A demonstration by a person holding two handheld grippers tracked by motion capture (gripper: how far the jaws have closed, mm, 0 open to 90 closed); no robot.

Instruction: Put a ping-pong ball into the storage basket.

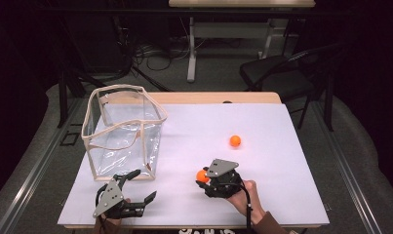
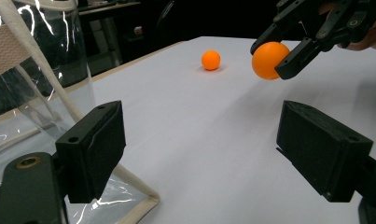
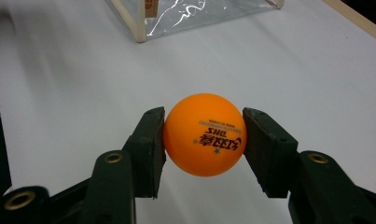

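- Right gripper [image 1: 202, 176], black two-jaw unit with a grey three-cornered plate on top, sits at the near middle of the white table sheet [image 1: 262, 195]; a hand in a brown sleeve [image 1: 268, 223] holds it.
- Its jaws are clamped on a small orange table-tennis ball [image 3: 205, 135] with dark printed lettering. Both pads press flat on the ball's two sides; nothing else between them.
- In the left gripper view the held ball [image 2: 269, 59] hangs clear of the sheet, with blurred shadow under it, so it is lifted, not resting.
- In the high view the ball [image 1: 201, 175] pokes out on the gripper's left side, toward the bag.
- Second orange ball [image 1: 235, 141], same kind, lies loose on the sheet, farther back and a little right of the right gripper, well apart from it. Also seen in the left gripper view [image 2: 211, 60].
- Clear plastic bag-like box with beige fabric trim [image 1: 121, 134] stands upright at the left of the table, top open. Can't make out anything inside it.
- Left gripper [image 1: 135, 186] at the near left edge, just in front of the box's near corner. Jaws spread wide, nothing between them, bare sheet in the gap.
- The two grippers are well apart.
- Behind the table: dark chair [image 1: 277, 73] and loose cables on the floor.
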